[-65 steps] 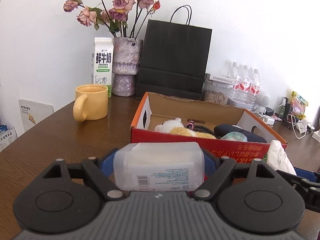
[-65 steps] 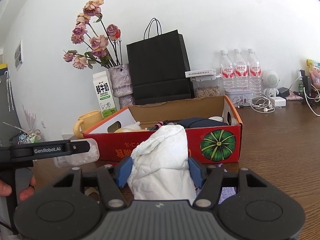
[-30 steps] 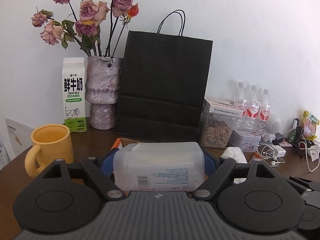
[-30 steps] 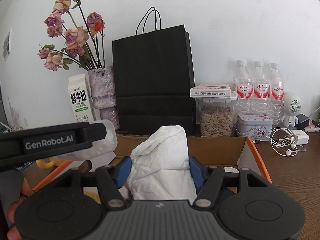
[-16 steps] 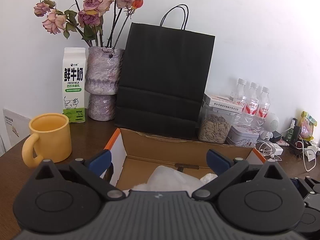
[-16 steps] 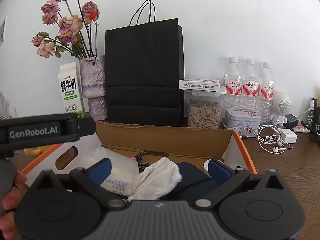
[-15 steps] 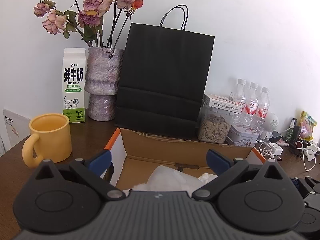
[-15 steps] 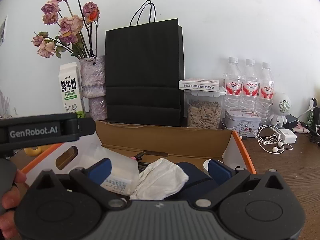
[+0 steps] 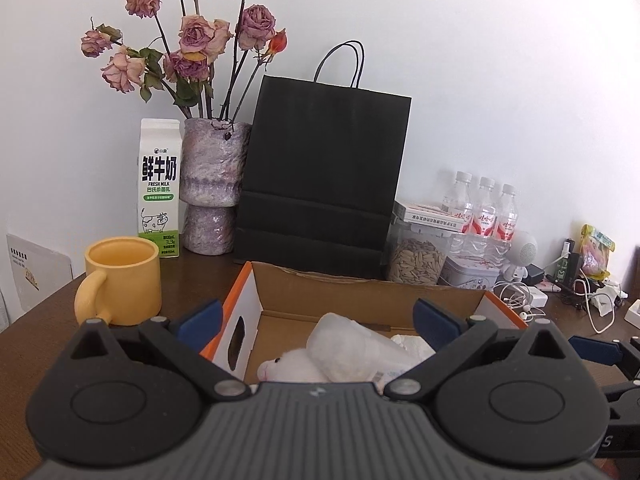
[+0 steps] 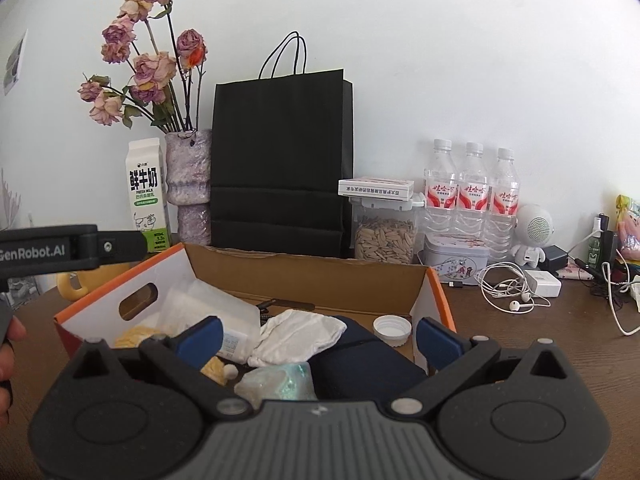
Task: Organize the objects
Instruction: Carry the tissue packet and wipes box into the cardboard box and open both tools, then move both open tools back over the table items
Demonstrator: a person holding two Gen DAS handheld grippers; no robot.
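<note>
- Left wrist view: the left gripper (image 9: 316, 320) fills the bottom of the frame, its blue-padded jaws spread wide with nothing pressed between them; they have just been opening.
- Below and beyond the jaws, in the lower centre, the cardboard box (image 9: 352, 284) holds the translucent plastic container (image 9: 352, 346), lying tilted on a white plush toy (image 9: 288, 368).
- The container looks light and fairly stiff, though smooth and likely slippery; its flat sides would give the surest hold.
- The gripper points slightly downward over the near edge of the box. A yellow mug (image 9: 122, 280) stands at left, a black paper bag (image 9: 324, 176) behind the box.
- Right wrist view: the right gripper (image 10: 316, 336) is likewise wide open and empty, jaws just having opened, angled down over the box's near side.
- The white cloth (image 10: 300, 336) lies crumpled in the middle of the box, beside the container and on a dark pouch (image 10: 368, 364). It is soft and limp, and would best be pinched at a bunched fold.
- A white cap (image 10: 392, 328) rests at the box's right end.
</note>
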